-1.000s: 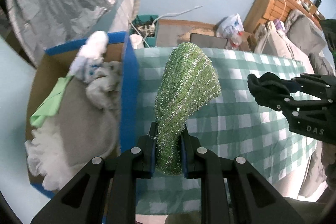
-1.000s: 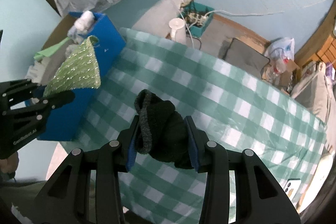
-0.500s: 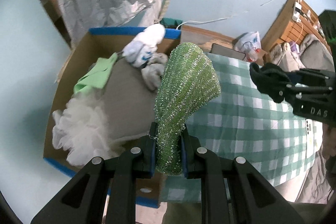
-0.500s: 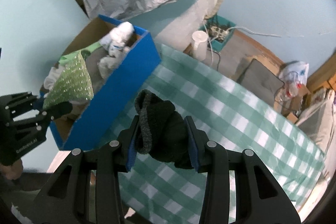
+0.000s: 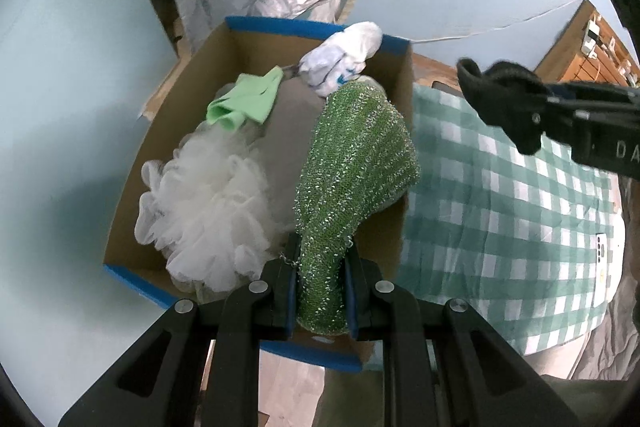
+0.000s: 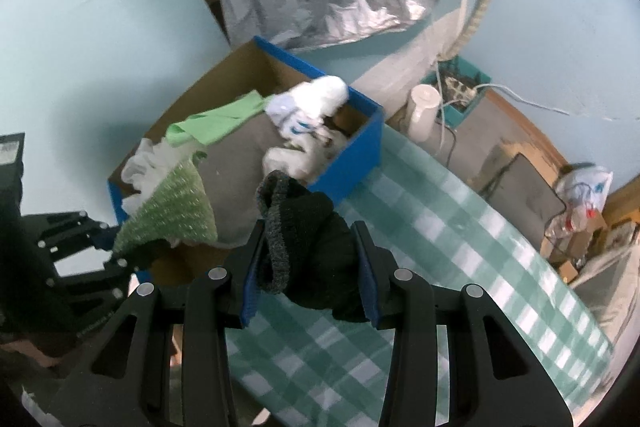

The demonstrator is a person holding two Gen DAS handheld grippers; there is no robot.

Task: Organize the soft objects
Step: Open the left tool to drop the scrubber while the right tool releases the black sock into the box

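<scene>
- The left gripper (image 5: 320, 291) is clenched on the lower end of a green sparkly scrubbing cloth (image 5: 352, 167), which stands up over the open cardboard box (image 5: 256, 47) – roughly above its near right part, over the grey cloth (image 5: 288, 131) lining the inside.
- The right gripper (image 6: 308, 267) is clamped on a black knit sock (image 6: 308, 235), held above the checked tablecloth (image 6: 460, 227) just beside the box's blue outer wall (image 6: 352, 163), not yet over the opening.
- Likely risk: the scrubbing cloth hangs close to the box's right wall, so if it is let go here it could drape over the rim and slide out onto the table.
- The mesh of the cloth may snag on the finger pads – it might cling instead of dropping cleanly.
- The two grippers are near each other; bringing the sock in while the left one is over the box could make them collide.
- Already in the box: a white mesh bath pouf (image 5: 204, 203) at the near left, a light green cloth (image 5: 244, 103) further back, and a white glove (image 5: 344, 55) resting on the far rim, which a careless pass could knock off.
- Beyond the table stand a white cup (image 6: 424, 111) and a teal bin of cables (image 6: 460, 87), well apart from the work.
</scene>
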